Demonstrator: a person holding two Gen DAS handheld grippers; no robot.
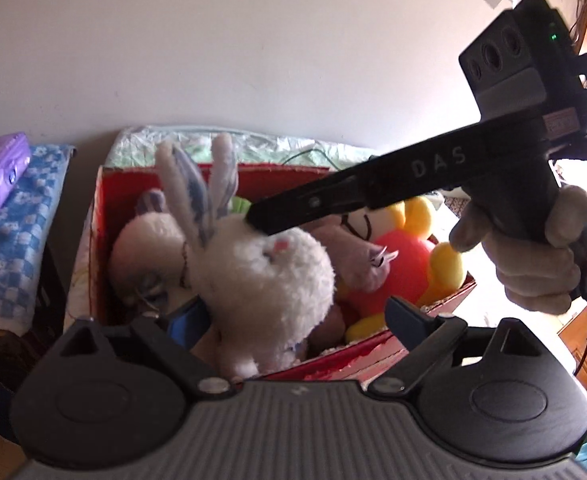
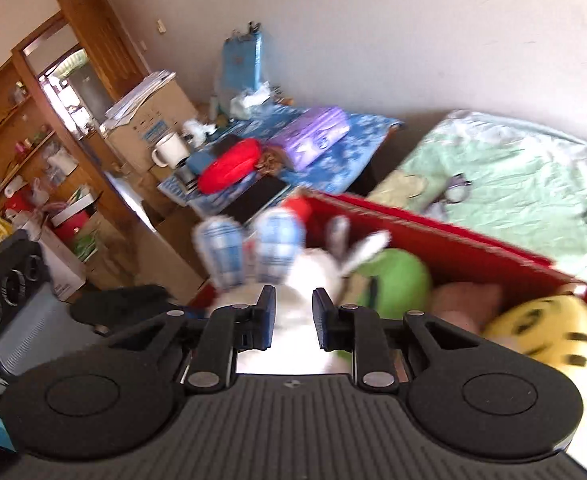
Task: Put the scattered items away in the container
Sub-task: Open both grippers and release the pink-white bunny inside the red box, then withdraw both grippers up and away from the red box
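Note:
A red box [image 1: 101, 216] holds several plush toys. A white plush rabbit [image 1: 269, 276] with blue-checked ears lies over the box's near rim, between the wide-open fingers of my left gripper [image 1: 297, 316]. My right gripper [image 1: 257, 220] comes in from the right, its tip on the rabbit's head. In the right wrist view the right gripper [image 2: 292, 318] is shut on the rabbit [image 2: 293, 280], whose ears [image 2: 253, 248] stick up above the red box [image 2: 433, 236]. A yellow and red plush [image 1: 405, 264], a green plush [image 2: 397, 280] and a yellow smiley plush [image 2: 541, 328] lie inside.
The box stands on a pale green sheet [image 2: 513, 176]. A side table with a blue checked cloth [image 1: 17, 232] carries a purple pack [image 1: 1, 168], a red pouch [image 2: 229, 168] and a white mug [image 2: 169, 152]. Cardboard boxes [image 2: 149, 120] and wooden shelves [image 2: 17, 132] stand beyond.

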